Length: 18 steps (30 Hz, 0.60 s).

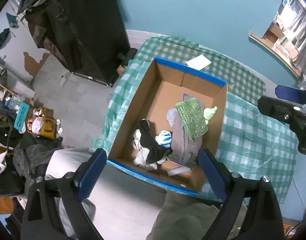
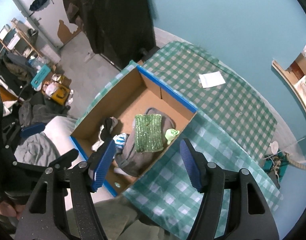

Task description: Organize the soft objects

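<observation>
jaws of left gripper [image 1: 153, 172] and right gripper [image 2: 148, 164] gape empty above cardboard box [image 1: 220, 108] of soft clothes [image 1: 184, 138].

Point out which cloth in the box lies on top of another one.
The sparkly green cloth: it lies flat on the grey garment, while the black and striped pieces sit beside it.

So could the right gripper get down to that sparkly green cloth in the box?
Probably yes. The right gripper is open and empty above the open-topped box, and the green cloth lies uppermost, uncovered.
</observation>
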Motion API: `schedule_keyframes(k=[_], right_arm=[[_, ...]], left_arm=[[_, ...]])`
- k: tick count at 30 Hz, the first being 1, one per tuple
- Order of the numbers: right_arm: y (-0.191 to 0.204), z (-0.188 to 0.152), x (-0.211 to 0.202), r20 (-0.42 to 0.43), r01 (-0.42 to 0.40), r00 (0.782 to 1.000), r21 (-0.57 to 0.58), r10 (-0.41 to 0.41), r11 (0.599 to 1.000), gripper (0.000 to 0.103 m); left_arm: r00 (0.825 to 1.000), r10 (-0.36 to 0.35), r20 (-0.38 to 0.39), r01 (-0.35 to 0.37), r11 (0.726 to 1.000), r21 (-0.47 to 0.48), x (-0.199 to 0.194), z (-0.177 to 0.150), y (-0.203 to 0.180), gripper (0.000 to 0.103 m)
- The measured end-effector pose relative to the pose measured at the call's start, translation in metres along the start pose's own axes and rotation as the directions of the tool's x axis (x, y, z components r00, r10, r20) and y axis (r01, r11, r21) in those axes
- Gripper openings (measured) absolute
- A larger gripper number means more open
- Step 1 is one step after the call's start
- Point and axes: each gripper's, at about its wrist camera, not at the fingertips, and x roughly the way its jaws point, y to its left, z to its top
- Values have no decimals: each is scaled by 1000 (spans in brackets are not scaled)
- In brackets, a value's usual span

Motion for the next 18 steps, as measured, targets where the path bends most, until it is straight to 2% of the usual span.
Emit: schedule_keyframes(k=[4, 10, 18], right_arm=[[-2, -6, -13, 22, -2, 1000, 11, 2, 1000, 67], [-9, -15, -23, 38, 3, 999, 26, -4, 1000, 67], [-16, -31, -29, 33, -10, 999, 39, 9, 999, 67]], left_arm=[[1000, 12, 24, -12, 1000, 9, -10, -2, -4, 95], [1000, -6, 8, 6, 1000, 16, -19, -6, -11, 95], [1000, 12, 19, -12, 999, 31, -26, -12, -24, 95]])
